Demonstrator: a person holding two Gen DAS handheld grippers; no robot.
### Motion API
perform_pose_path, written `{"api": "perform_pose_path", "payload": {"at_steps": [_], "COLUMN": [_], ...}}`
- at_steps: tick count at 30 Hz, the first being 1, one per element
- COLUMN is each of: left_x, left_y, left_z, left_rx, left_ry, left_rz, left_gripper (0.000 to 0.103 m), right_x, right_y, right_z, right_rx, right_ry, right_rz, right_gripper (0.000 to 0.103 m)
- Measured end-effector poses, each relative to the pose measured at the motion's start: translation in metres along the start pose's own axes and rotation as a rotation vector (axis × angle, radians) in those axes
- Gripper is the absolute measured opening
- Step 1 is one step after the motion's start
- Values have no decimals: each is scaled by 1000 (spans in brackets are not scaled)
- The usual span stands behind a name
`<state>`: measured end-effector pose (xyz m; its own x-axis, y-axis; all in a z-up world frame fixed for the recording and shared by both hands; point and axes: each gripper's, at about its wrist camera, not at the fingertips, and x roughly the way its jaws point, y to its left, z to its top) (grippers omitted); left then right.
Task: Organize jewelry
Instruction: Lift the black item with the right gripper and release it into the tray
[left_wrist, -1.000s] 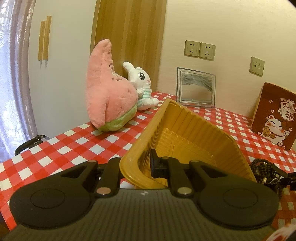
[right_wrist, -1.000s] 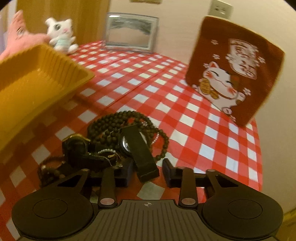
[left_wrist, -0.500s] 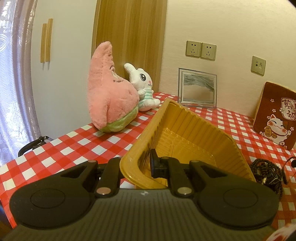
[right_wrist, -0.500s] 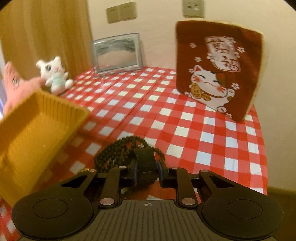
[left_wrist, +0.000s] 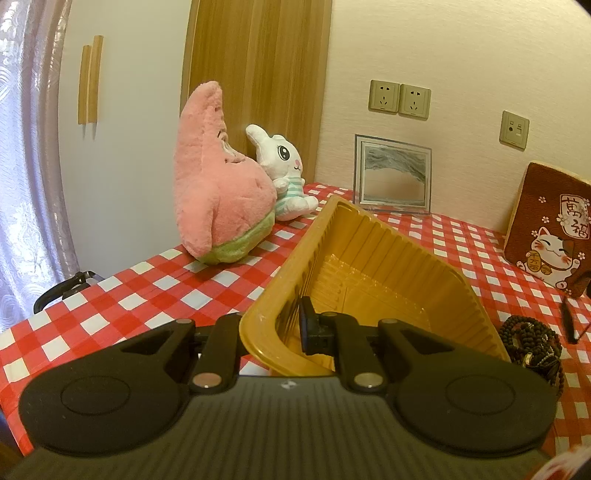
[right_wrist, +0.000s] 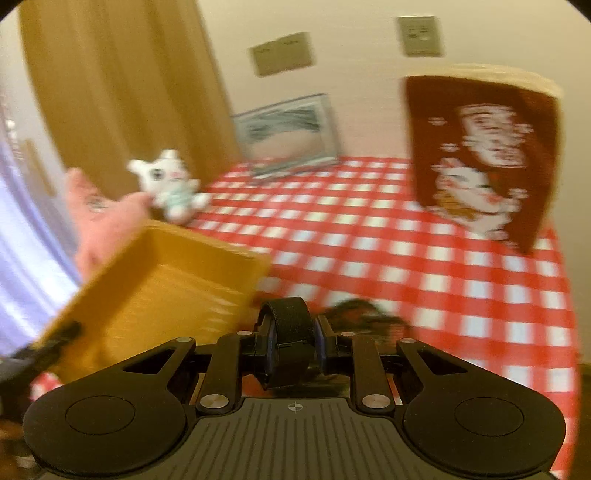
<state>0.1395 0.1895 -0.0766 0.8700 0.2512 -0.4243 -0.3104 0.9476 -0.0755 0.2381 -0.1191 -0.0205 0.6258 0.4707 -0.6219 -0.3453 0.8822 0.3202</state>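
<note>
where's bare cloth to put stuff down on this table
Bare cloth lies between the tray, the glass frame and the cat pouch; more lies left of the tray, before the pink plush. The beads crowd the tray's right side.

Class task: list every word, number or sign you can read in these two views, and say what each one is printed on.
"萬福": white label on the red cat cushion, left wrist view.
"千万両": it seems, on the coin the cat holds; small, uncertain.
Wall sockets: no readable marking.
Right wrist view: the cushion's print is too blurred to read.
</note>
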Motion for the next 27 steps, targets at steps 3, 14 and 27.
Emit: {"api": "perform_pose_path", "payload": {"at_steps": [3,14,27], "left_x": [0,-3,-5], "left_y": [0,3,7], "left_z": [-1,-4,-6], "left_rx": [2,4,-6], "left_ry": [0,5,15], "left_rz": [-1,-11,-17], "left_gripper": [12,11,11], "right_x": [6,55,60], "right_y": [28,98,114], "right_z": [-1,-34,-57], "right_rx": [-1,-67,-143], "right_ry": [15,120,163], "right_rz": [89,149,187], "right_gripper": [22,22,37]}}
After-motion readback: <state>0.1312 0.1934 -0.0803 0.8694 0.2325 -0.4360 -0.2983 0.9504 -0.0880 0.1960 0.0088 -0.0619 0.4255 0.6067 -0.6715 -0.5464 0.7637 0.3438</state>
